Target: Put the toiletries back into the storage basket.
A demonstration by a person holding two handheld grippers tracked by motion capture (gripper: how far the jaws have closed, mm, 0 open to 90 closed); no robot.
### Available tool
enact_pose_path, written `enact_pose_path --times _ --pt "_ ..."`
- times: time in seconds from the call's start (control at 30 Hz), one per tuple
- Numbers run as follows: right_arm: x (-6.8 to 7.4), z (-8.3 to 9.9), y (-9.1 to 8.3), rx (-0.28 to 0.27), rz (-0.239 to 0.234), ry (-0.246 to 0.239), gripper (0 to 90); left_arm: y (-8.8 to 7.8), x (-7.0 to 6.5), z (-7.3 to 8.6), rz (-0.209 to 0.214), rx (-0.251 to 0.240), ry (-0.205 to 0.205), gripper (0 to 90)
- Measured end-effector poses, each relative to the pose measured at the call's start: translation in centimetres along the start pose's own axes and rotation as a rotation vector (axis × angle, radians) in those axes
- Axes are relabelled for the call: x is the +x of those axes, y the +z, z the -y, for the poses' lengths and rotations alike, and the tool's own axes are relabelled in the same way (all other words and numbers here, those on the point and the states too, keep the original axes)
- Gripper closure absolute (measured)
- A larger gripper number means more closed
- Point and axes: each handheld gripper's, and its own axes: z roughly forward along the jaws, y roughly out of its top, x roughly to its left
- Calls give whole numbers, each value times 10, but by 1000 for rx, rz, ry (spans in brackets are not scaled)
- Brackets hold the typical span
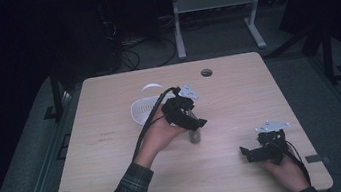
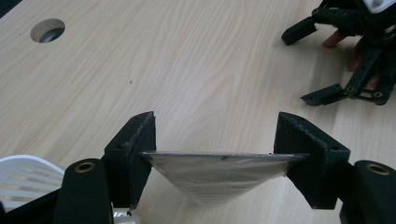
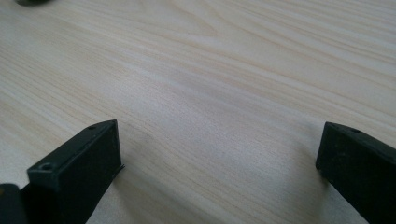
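Note:
My left gripper (image 1: 193, 121) is held over the middle of the wooden table (image 1: 120, 184), shut on a flat silvery-grey pouch (image 1: 194, 134) that hangs below it. In the left gripper view the pouch (image 2: 215, 179) has its straight top edge stretched between the two pads (image 2: 135, 144), and its body narrows downward. My right gripper (image 1: 246, 155) rests low near the table's front right, a hand behind it. Its jaws stand wide apart with only bare wood between them in the right gripper view (image 3: 219, 135). It also appears in the left gripper view as the right gripper (image 2: 322, 65), open.
A white slotted basket (image 1: 146, 110) sits on the table just left of my left gripper; its rim (image 2: 23, 175) shows beside the left jaw. A round cable hole (image 1: 206, 72) lies near the far edge. Desk legs and cables stand on the floor beyond.

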Motion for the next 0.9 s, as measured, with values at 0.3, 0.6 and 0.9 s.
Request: enact_pose_path --times 0.3,0.6,0.9 --pt "0 0 0 0 -1 0 0 -13 -4 1 16 -18 -1 293" --pt "0 0 0 0 -1 -2 0 -20 -5 13 23 -34 -16 294" --pt "0 0 0 -1 -1 -2 0 -36 -3 27 15 -47 -28 294"
